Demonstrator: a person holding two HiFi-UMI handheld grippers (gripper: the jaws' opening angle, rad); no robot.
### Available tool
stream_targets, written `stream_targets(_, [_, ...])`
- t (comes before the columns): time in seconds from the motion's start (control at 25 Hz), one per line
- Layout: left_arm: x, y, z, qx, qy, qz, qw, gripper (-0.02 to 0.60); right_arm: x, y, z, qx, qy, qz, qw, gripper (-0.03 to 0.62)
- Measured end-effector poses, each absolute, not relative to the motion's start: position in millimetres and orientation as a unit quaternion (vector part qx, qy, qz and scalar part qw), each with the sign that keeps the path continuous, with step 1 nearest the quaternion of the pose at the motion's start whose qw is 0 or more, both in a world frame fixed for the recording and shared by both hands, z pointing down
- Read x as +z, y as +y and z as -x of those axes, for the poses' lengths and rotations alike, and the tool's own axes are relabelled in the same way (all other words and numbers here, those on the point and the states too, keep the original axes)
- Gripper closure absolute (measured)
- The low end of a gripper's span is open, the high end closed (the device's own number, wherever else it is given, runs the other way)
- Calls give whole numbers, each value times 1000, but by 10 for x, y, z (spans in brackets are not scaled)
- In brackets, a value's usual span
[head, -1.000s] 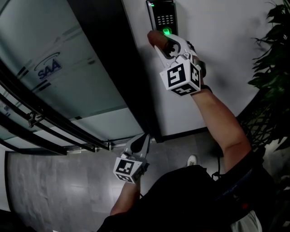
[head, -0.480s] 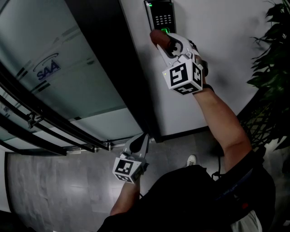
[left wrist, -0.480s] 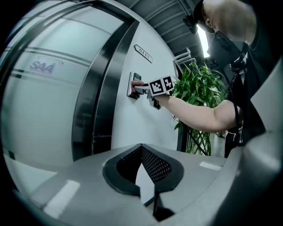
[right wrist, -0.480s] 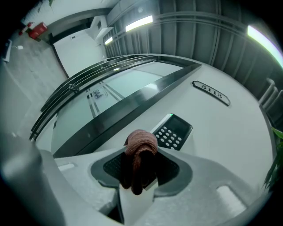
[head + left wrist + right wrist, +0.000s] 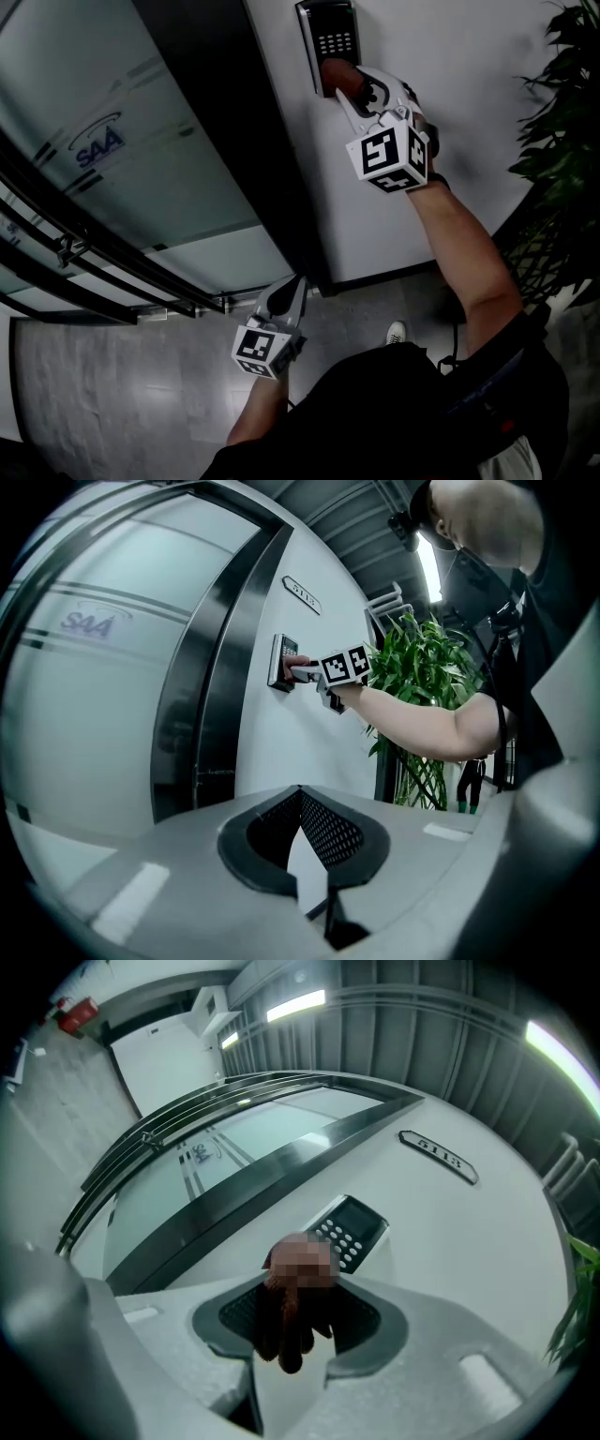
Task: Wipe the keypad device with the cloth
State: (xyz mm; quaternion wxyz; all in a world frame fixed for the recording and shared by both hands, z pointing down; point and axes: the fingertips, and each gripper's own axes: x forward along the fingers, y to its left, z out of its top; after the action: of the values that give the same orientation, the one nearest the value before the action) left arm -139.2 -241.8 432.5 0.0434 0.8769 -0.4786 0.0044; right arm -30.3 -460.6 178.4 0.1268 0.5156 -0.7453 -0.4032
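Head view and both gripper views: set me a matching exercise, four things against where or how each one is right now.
Things
1. keypad device
2. cloth
3. left gripper
4. plant

Places or states
A. held low, jaws together, nothing between them
B. mounted on the white wall
C. at the right edge, clear of both grippers
D. clamped in the right gripper, against the device's lower part

Pairs: 1-B, 2-D, 3-A, 4-C
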Motion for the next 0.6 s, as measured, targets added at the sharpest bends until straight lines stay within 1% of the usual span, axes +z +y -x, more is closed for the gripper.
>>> stream_targets(0.32, [4329, -2409, 1400, 7, -478, -877, 45, 565, 1815, -4635, 118, -387, -743, -533, 122, 450])
stream_targets(0.6, [4324, -2417, 1350, 7, -472, -880, 43, 565, 1848, -4687, -18, -385, -736, -541, 133, 450])
